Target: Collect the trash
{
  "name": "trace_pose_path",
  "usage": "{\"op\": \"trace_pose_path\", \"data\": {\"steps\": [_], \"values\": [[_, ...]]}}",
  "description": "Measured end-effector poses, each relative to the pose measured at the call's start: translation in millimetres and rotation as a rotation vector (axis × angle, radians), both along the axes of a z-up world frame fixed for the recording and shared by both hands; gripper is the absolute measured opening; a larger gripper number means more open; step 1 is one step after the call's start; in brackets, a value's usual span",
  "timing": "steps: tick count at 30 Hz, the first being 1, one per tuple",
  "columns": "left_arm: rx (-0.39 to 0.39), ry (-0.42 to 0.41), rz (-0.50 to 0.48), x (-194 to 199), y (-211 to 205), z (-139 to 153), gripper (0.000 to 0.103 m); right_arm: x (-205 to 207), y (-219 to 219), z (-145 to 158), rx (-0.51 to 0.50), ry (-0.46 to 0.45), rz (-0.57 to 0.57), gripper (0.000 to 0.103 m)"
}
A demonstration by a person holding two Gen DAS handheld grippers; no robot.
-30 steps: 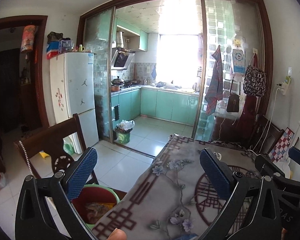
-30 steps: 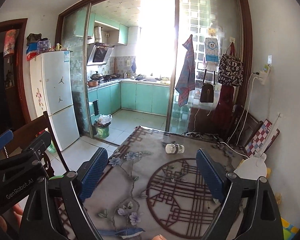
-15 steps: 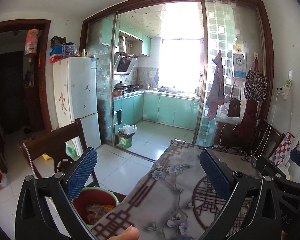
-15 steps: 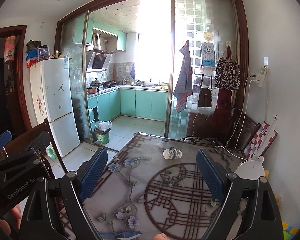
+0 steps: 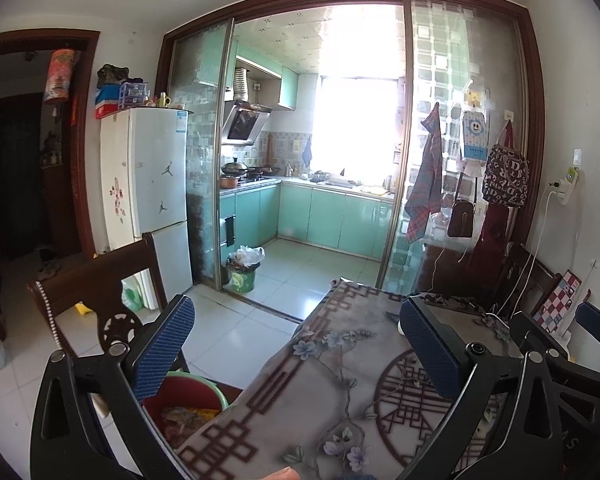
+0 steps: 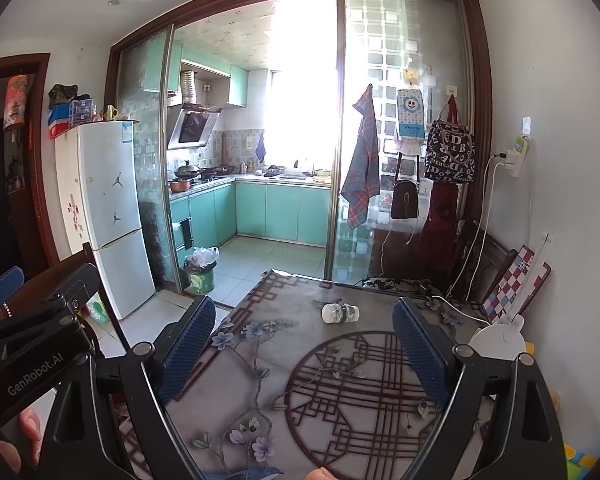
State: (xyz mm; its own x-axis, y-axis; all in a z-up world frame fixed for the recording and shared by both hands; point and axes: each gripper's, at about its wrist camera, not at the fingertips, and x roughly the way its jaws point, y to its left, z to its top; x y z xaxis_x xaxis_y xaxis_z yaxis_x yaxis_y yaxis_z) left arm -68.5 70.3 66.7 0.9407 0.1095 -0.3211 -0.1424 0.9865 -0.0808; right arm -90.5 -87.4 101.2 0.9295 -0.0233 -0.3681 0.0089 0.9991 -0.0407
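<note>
We see a grey tablecloth point(image 6: 332, 380) with maroon lattice and lilac flowers; beside it, a red-lined green bin point(image 5: 198, 392); behind it, turquoise cabinets point(image 6: 284, 212).

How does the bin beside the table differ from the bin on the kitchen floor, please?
The bin beside the table is red inside with a green rim and no visible liner; the kitchen bin is green and lined with a pale plastic bag. The first stands close under the table's edge, the second far off, past the sliding door. The first looks larger, perhaps only from nearness. Both are round, upright and hold rubbish.
</note>
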Motion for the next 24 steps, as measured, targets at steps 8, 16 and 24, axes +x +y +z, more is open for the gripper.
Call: {"op": "trace_pose_path", "data": {"steps": [8,16,24], "values": [[-0.02,0.005,0.011,3.5,5.1,1.2,0.103,5.6,0.4,-3.2,0.006,0.012,-0.002,0.091],[-0.008,0.012,0.008,5.4,5.9,0.6,0.103,9.2,3.6,-10.0,0.011,0.027,0.001,0.091],[-0.004,0.018,0.009,6.3,5.0,-0.7,0.103,8.9,3.9,-9.7,0.01,0.027,0.002,0.091]]}}
